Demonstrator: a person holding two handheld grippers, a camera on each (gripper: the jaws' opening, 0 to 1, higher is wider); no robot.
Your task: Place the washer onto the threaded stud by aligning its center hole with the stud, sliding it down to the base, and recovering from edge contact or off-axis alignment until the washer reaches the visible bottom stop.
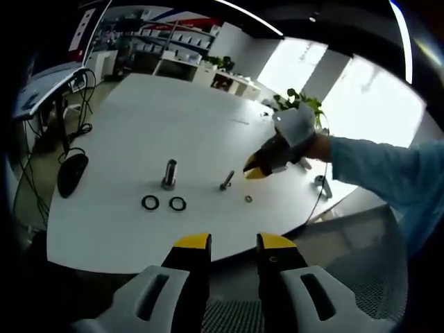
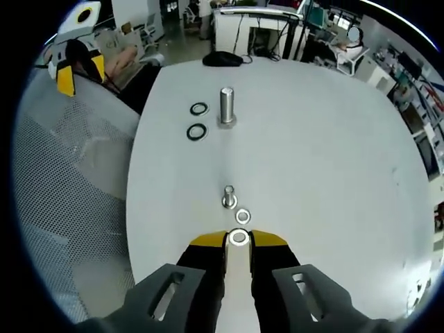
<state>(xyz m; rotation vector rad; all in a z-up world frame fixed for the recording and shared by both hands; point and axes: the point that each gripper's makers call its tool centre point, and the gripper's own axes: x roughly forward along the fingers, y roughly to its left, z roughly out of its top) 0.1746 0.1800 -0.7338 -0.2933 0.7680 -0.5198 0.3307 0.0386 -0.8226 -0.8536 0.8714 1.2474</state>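
Observation:
In the right gripper view my right gripper [image 2: 239, 240] is shut on a small silver washer [image 2: 239, 237], held flat between the yellow tips. Just ahead stands the short threaded stud [image 2: 229, 196], with a second washer [image 2: 243, 216] lying on the white table [image 2: 312, 152] between stud and tips. In the left gripper view the right gripper [image 1: 255, 170] hovers just right of the stud [image 1: 227, 180], and the loose washer [image 1: 248, 199] lies below it. My left gripper [image 1: 234, 243] is open and empty, back from the table's near edge.
A taller, thick bolt [image 2: 227, 106] stands farther along with two black rings [image 2: 196, 131] beside it. A black mouse [image 2: 222, 59] lies at the far table edge. A mesh chair [image 2: 76, 208] is at the left side. Desks and shelves fill the room behind.

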